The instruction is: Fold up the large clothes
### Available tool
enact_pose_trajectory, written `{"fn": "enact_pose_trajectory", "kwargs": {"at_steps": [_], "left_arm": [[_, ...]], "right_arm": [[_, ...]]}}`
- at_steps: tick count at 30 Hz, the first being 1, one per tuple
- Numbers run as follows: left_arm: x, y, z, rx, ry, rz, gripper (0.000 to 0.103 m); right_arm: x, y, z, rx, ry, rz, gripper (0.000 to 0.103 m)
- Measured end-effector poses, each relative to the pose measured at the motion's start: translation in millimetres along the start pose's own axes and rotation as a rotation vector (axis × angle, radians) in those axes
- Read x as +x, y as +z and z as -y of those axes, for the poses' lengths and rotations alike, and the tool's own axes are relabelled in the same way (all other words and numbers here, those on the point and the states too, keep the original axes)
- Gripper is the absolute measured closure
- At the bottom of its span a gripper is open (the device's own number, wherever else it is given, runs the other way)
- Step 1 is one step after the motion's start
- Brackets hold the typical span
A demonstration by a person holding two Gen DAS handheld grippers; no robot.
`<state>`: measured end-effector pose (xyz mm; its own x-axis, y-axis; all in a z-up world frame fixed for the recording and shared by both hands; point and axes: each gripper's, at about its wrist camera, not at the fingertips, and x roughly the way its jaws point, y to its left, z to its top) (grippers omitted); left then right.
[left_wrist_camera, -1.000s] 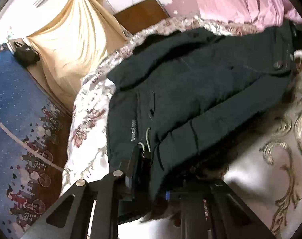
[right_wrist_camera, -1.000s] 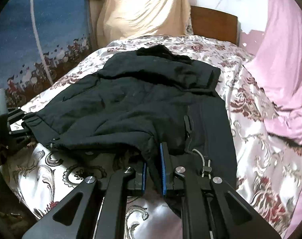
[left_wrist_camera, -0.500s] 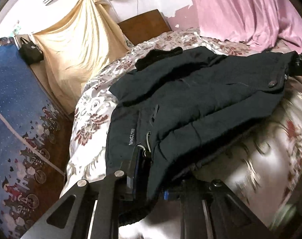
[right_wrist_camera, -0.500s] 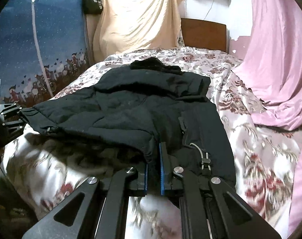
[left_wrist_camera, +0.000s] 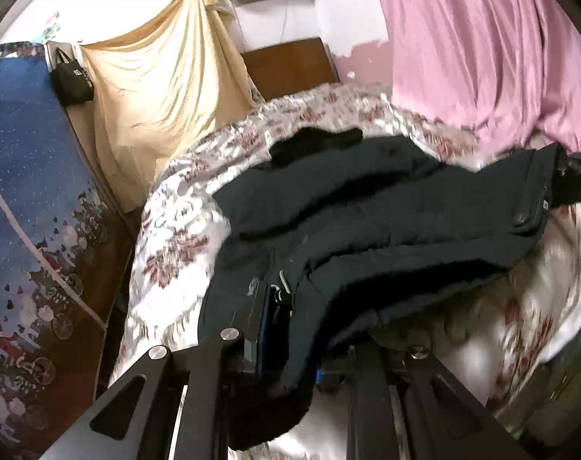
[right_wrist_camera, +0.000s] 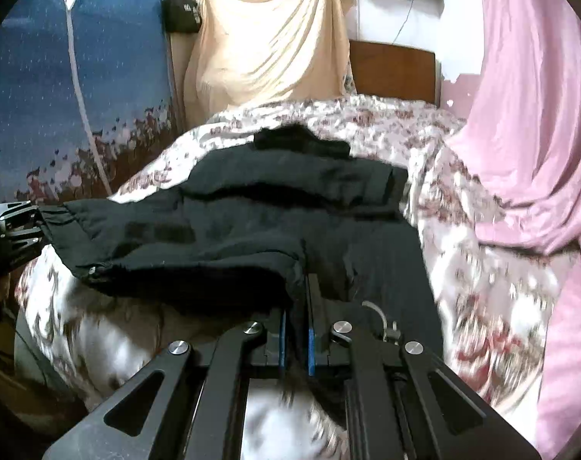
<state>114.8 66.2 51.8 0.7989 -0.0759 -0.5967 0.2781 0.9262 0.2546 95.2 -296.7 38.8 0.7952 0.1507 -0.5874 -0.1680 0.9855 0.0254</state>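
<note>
since a second ago the jacket [right_wrist_camera: 252, 230] hem has risen off the bed [right_wrist_camera: 463, 191]; left gripper [left_wrist_camera: 286, 349] and right gripper [right_wrist_camera: 295, 329] clamp it, the fold only begun

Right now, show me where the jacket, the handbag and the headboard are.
jacket [right_wrist_camera: 252, 222]: right wrist view, on the upper folded layer.
handbag [right_wrist_camera: 182, 15]: right wrist view, on the bag's black body, hanging on the wall.
headboard [right_wrist_camera: 392, 69]: right wrist view, on the brown wood panel.
</note>
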Motion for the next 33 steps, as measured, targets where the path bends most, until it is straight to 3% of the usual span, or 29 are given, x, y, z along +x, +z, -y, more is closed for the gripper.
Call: {"fn": "enact_pose_trajectory", "kwargs": {"at_steps": [8, 14, 26, 33], "left_arm": [[32, 71, -22, -0.029, 0.010, 0.066, 0.087], [82, 133, -47, -0.054, 0.009, 0.081, 0.087], [216, 230, -84, -0.077, 0.024, 0.040, 0.089], [301, 259, -92, -0.111, 0.021, -0.013, 0.089]], "right_arm": [[27, 76, 15, 0.002, -0.032, 0.114, 0.096], [71, 142, 29, 0.019, -0.055, 0.167, 0.096], [183, 241, 50, -0.022, -0.116, 0.178, 0.096], [265, 280, 59, -0.029, -0.163, 0.125, 0.096]]}}
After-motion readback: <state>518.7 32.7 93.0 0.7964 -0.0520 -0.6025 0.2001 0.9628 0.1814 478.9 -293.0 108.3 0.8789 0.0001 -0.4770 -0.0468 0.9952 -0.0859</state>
